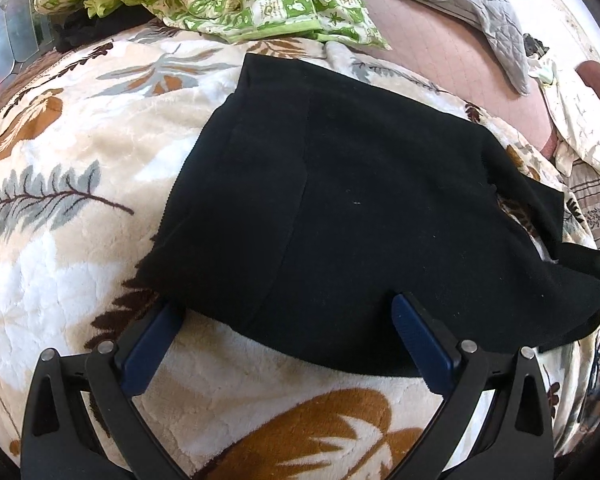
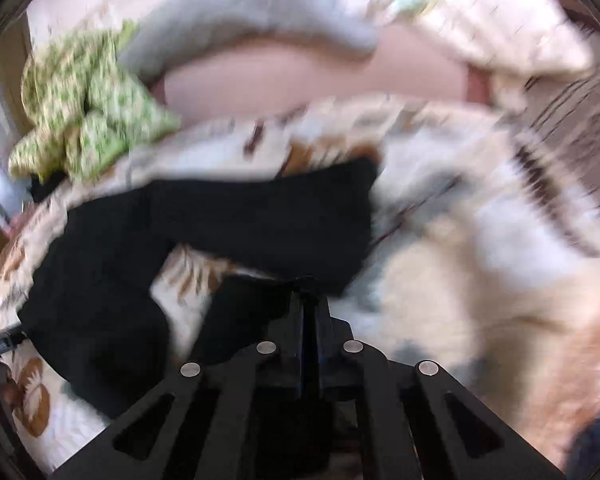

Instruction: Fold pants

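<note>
Bed (image 1: 440,64): pink sheet bare at far side. Leaf-print blanket (image 1: 80,160): plush cream, brown and grey fronds, spread across bed under your work. Green checked quilt (image 1: 236,4): bunched at far edge. Black pants (image 1: 340,200): dark knit, flat on blanket, folded into broad slab, seam down middle, one loose flap trailing right. Your left tongs (image 1: 286,316): spread wide, blue pads at near hem, nothing gripped. Your right tongs (image 2: 309,292): pressed together; view blurred, cannot tell if cloth pinched.
</note>
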Action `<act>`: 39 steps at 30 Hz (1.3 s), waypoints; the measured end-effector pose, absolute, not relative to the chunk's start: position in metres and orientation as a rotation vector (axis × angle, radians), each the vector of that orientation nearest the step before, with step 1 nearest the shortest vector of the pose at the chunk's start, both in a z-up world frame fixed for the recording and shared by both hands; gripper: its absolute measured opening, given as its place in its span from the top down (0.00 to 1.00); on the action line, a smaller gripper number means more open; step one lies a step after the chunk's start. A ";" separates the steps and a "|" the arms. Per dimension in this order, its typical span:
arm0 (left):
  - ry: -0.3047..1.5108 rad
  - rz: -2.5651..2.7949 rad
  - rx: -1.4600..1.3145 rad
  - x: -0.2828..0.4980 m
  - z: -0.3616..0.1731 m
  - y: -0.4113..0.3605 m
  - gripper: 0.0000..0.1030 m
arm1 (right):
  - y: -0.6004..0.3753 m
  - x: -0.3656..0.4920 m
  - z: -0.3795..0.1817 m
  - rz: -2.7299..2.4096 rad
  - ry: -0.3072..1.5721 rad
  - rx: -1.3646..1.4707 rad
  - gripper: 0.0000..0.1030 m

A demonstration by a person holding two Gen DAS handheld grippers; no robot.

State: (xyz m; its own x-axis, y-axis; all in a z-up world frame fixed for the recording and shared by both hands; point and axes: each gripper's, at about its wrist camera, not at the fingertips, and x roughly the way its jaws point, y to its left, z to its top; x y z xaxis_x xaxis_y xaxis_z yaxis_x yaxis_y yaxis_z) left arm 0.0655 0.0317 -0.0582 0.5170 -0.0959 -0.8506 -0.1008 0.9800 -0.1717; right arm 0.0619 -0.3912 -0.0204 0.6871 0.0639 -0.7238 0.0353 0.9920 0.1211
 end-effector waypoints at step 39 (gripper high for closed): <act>1.062 0.057 -0.322 -0.015 -0.031 0.125 0.42 | -0.422 -0.080 -0.049 -0.245 1.073 0.051 0.70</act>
State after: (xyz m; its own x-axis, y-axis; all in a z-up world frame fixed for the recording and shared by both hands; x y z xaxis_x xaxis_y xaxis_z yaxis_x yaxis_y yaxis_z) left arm -0.0149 0.1247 -0.0313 0.4901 -0.1086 -0.8649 -0.2000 0.9517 -0.2328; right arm -0.0803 -0.4220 -0.0492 0.4533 -0.1737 -0.8743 0.2228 0.9718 -0.0775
